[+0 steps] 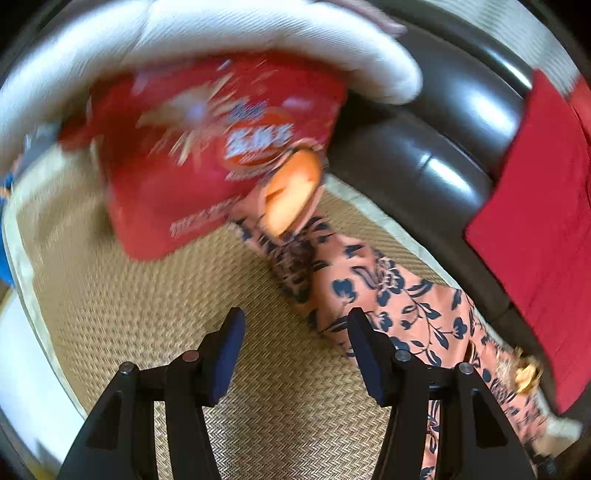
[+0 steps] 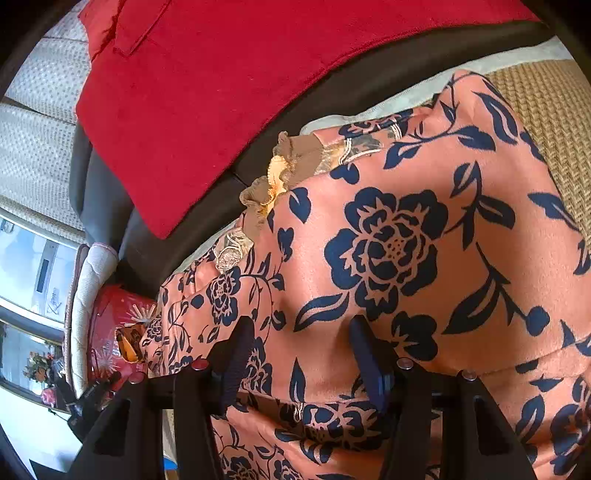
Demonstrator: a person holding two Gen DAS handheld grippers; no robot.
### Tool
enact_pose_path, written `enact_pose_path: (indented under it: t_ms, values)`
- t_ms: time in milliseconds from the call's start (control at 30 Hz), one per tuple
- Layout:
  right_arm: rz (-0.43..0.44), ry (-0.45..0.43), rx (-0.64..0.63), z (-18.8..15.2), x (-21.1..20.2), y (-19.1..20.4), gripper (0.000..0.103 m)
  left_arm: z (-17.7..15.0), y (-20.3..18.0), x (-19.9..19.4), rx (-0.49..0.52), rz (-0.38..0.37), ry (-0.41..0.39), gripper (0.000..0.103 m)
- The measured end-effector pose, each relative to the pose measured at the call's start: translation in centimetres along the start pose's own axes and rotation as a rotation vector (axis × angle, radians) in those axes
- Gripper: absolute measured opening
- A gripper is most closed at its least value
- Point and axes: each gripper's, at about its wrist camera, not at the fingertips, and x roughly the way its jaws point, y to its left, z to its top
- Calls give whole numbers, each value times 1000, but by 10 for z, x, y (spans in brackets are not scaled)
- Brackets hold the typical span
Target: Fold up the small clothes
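Observation:
A small orange garment with dark blue flowers lies stretched over a woven straw mat, running from the middle to the lower right. My left gripper stands open above bare mat just left of the garment, with nothing between its fingers. In the right wrist view the same garment fills the frame, its golden frilled trim toward the sofa. My right gripper is open low over the fabric, fingertips at or near the cloth, which puckers slightly between them.
A blurred red printed bag lies at the mat's far end against a white cushion. A dark leather sofa back borders the mat, with a red cloth draped over it. The bag shows small at lower left.

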Motion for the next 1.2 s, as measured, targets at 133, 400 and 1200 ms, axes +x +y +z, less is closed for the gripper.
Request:
enact_pose_path:
  t_ms: [133, 400, 1200]
  values:
    - [-3, -1, 1, 0, -1, 1, 58, 3, 20, 5, -78, -61, -8, 57]
    - [-37, 0, -40, -1, 1, 9, 58, 22, 26, 24, -90, -50, -75, 53]
    - [-79, -67, -159, -10, -8, 37, 58, 29, -60, -17, 212, -191, -272, 0]
